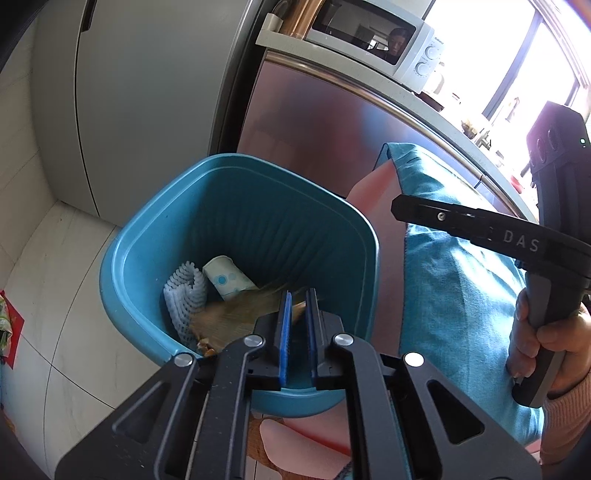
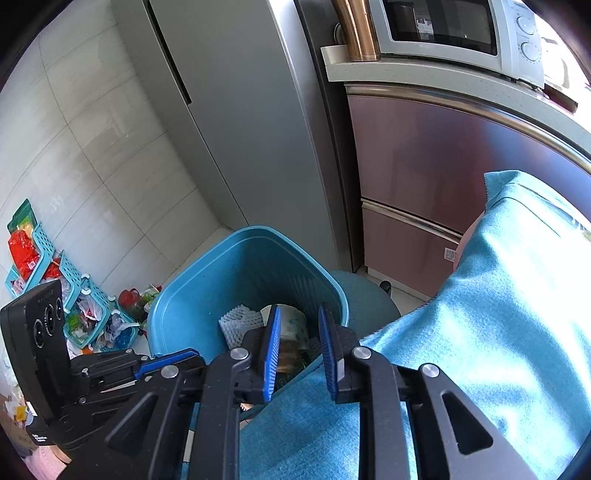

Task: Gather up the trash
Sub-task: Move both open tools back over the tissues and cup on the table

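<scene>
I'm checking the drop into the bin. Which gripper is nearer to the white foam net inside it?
Left. The left gripper hangs over the blue bin, just beside the foam net. The right gripper sits farther over, by the bin's rim next to the blue cloth.

A brown scrap point(image 1: 236, 314) in the blue bin point(image 1: 147, 229) is motion-blurred, partly hidden behind the left gripper point(image 1: 298, 314).

Grey fridge point(image 2: 229, 122), microwave point(image 2: 454, 33), tiled floor point(image 1: 66, 280).
</scene>
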Demonstrator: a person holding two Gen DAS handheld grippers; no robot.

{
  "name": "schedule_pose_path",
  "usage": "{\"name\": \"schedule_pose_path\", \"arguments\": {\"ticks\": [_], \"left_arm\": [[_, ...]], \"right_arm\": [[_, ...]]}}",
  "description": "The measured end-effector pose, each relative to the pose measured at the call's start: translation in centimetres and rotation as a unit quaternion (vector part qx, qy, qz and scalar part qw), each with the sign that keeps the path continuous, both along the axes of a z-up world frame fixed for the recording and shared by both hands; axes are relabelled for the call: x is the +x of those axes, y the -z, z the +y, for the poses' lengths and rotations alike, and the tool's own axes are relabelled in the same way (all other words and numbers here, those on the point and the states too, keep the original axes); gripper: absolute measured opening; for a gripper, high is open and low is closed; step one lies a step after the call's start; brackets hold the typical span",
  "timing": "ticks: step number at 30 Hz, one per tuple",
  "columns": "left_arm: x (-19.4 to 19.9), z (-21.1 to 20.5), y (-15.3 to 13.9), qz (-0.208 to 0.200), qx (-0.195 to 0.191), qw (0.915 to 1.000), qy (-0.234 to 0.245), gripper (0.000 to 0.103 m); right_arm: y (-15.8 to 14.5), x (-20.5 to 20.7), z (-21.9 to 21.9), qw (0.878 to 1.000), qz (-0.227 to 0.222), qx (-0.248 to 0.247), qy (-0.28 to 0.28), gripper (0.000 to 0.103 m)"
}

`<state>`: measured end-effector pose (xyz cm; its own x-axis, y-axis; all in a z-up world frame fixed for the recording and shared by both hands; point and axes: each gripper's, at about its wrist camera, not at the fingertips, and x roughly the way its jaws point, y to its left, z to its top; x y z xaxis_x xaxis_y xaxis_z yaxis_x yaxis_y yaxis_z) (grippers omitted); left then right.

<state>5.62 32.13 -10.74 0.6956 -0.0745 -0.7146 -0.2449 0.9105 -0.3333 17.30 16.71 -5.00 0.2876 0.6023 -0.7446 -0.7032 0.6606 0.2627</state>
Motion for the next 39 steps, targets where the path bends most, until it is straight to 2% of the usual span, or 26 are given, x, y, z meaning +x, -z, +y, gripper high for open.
{"name": "schedule_pose_path", "arguments": {"ticks": [3,9,16,19,21,26,32,39], "left_arm": [[-0.3,-0.3,-0.6,-0.008,0.003,1.0000,0.002,0.007],[-1.4,-1.3,-2.2,-0.032,0.016,0.9994,0.007,0.015],[-2.9,-3.8,-5.0,-0.072,0.042,0.9961,0.031,0.032],[-3.2,-5.6,-6.2,-0.091,0.049,0.9933,0.051,0.040],[-3.3,-6.9,-6.9,-0.102,0.046,0.9914,0.068,0.043],[-3.3,-10.7,-7.9,-0.123,0.051,0.9850,0.110,0.053],[-2.0,-16.4,-8.1,-0.126,0.041,0.9753,0.177,0.054],[-0.6,-23.8,-8.0,-0.123,0.039,0.9578,0.257,0.054]], "right_arm": [[-0.2,-0.1,-0.4,1.000,-0.001,0.005,0.001,0.020],[-0.6,-0.5,-1.6,1.000,-0.008,0.015,0.000,0.020],[-2.2,-2.4,-5.2,0.998,-0.035,0.042,0.004,0.024],[-3.3,-3.6,-7.8,0.997,-0.054,0.054,0.010,0.032],[-4.2,-4.7,-9.8,0.995,-0.079,0.054,0.017,0.034],[-5.6,-7.0,-16.1,0.991,-0.113,0.053,0.058,0.038],[-6.0,-8.9,-24.3,0.981,-0.124,0.052,0.138,0.040],[-4.9,-9.5,-32.2,0.964,-0.119,0.037,0.233,0.040]]}}
